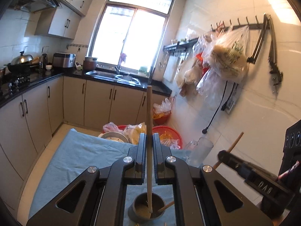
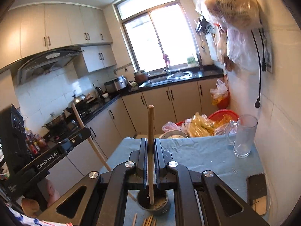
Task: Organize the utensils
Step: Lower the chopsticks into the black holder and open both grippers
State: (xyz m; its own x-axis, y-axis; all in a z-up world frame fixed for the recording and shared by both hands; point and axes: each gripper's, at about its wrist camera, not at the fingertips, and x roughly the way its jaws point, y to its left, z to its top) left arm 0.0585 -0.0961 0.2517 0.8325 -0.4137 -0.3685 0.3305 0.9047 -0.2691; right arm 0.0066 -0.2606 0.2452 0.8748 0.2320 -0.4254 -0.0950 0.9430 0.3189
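We hold one chopstick [image 1: 149, 124] upright between the left gripper [image 1: 149, 141] fingers, its lower end in the holder [image 1: 146, 210] below. The right gripper [image 2: 150, 146] pinches a second chopstick [image 2: 150, 150] over the same holder, which stands on the cloth-covered table [image 2: 197, 156]. Loose chopsticks [image 2: 148, 221] lie just before the holder. A glass [image 2: 244, 137] stands far right; a phone [image 2: 257, 194] lies nearer, right.

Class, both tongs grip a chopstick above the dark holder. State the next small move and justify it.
Probably lower both, then release: the left tongs and right tongs each pinch a chopstick upright, tips already over the perforated holder; more chopsticks lie waiting on the cloth.
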